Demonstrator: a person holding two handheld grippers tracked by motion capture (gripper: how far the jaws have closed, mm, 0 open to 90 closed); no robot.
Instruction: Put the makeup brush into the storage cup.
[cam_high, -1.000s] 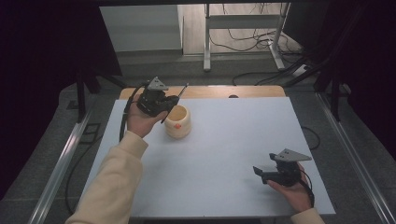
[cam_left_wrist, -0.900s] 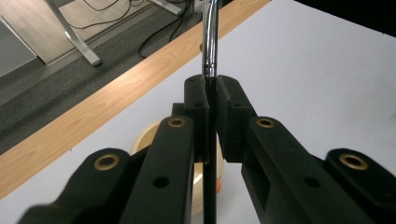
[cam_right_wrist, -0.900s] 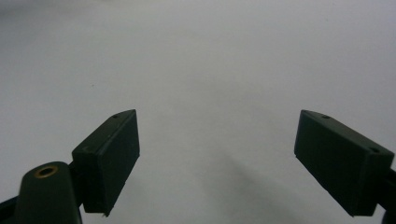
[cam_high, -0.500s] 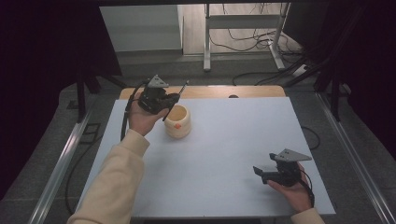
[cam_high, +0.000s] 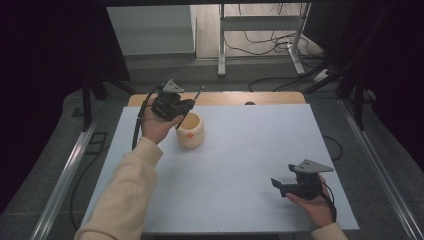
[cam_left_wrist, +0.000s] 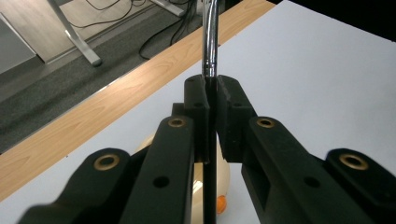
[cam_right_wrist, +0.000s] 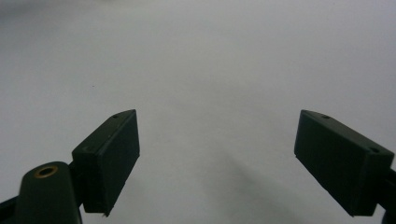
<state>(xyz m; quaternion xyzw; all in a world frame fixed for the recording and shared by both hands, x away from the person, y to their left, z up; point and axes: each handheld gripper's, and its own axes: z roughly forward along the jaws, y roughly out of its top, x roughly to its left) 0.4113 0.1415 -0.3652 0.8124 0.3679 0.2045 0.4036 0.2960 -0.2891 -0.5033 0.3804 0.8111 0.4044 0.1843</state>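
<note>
A cream cup (cam_high: 192, 134) with an orange mark stands on the white table (cam_high: 250, 150) at the back left. My left gripper (cam_high: 187, 105) hovers just above the cup's left rim, shut on a thin utensil (cam_high: 199, 94). The utensil's chrome end points up and away, and its dark lower end slants down into the cup. In the left gripper view the jaws (cam_left_wrist: 211, 88) clamp the utensil (cam_left_wrist: 210, 42) with the cup (cam_left_wrist: 225, 175) below. My right gripper (cam_high: 276, 183) rests low near the front right corner, open (cam_right_wrist: 217, 126) with nothing between its jaws.
A wooden strip (cam_high: 270, 98) runs along the table's far edge. Beyond it lie grey floor, cables (cam_high: 260, 47) and metal desk legs (cam_high: 221, 40). Aluminium rails (cam_high: 65, 170) flank the table on both sides.
</note>
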